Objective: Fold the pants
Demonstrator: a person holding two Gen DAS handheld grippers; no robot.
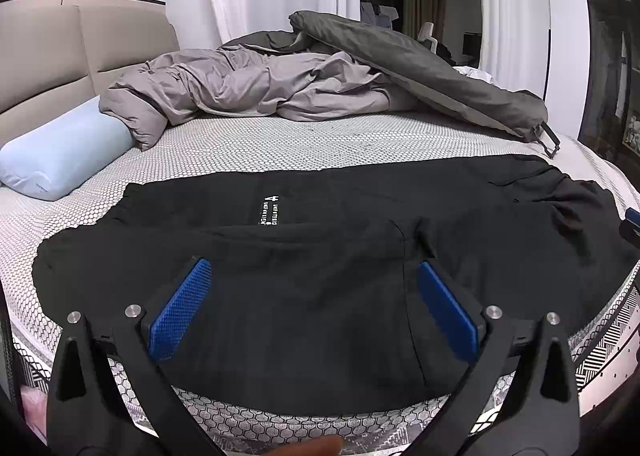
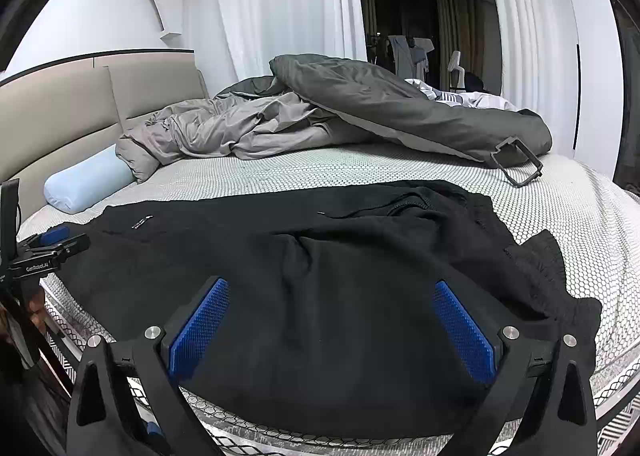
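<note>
1. Currently, the black pants (image 1: 320, 256) lie spread across the near part of the mattress (image 1: 280, 143), running left to right, with the near edge of the fabric reaching the mattress edge.
2. Small white printed lettering (image 1: 269, 210) shows on the pants in the left wrist view, toward the far left part of the garment.
3. In the right wrist view the waistband end (image 2: 408, 201) sits toward the far right, bunched and wrinkled, with one flap of fabric lying out to the right.
4. Left gripper (image 1: 314, 276): the fingers are spread wide apart, with nothing between the blue pads (image 1: 182, 308). It hovers over the near edge of the pants; contact with the fabric cannot be determined.
5. Right gripper (image 2: 332, 296): the fingers are likewise spread wide and hold nothing. The blue pads (image 2: 200, 332) frame the middle of the garment from above the near edge.
6. The left gripper also shows at the left margin of the right wrist view, beside the mattress edge.
7. A fingertip (image 1: 316, 448) of the person shows, blurred, at the bottom of the left wrist view.
8. Farther back on the mattress lie a crumpled grey duvet (image 1: 248, 87), a darker grey cover (image 1: 420, 67) draped partly over it, and a light blue bolster pillow (image 1: 60, 159) against the beige headboard (image 1: 48, 67).
9. A black rectangular frame (image 2: 516, 163) rests on the mattress just beside the dark cover, well apart from the pants.
10. White curtains (image 2: 280, 3) hang behind the bed.
</note>
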